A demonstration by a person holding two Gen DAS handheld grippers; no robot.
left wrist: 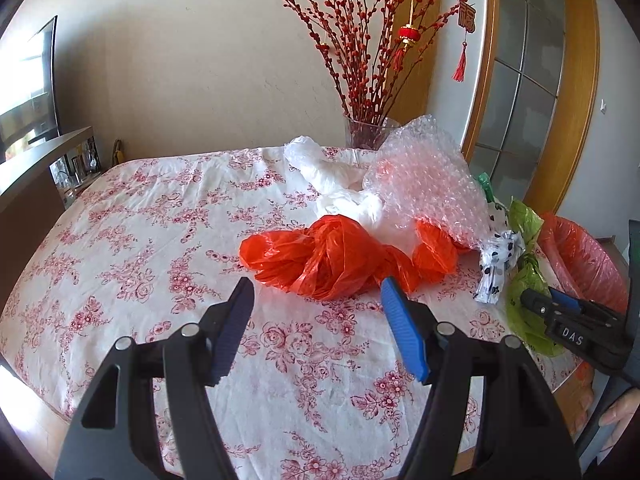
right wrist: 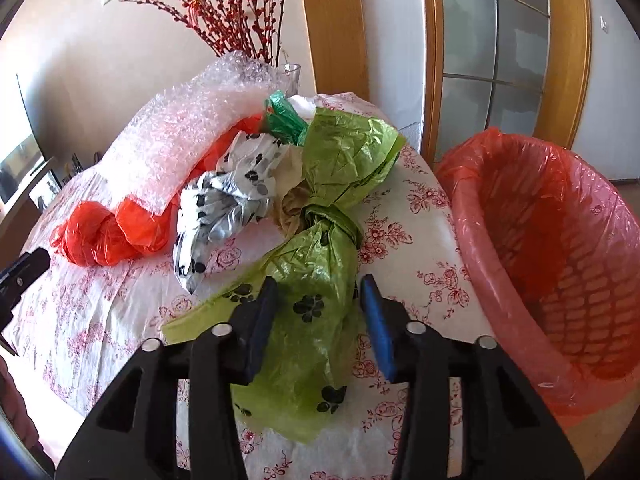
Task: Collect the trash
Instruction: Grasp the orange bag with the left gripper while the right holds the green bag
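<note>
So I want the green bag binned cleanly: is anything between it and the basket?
Nothing visible: the green bag lies between the right claw's jaws, and only bare tablecloth separates it from the red-lined basket.

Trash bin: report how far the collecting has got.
Done: nothing visible; the red-lined trash bin looks empty. In hand: the right hand-held gripper sits open over the green paw-print bag, its pads not pressing it. Left: that bag, the orange bag, bubble wrap, white bag and spotted bag all lie on the table. The left hand-held gripper is open, empty.
</note>
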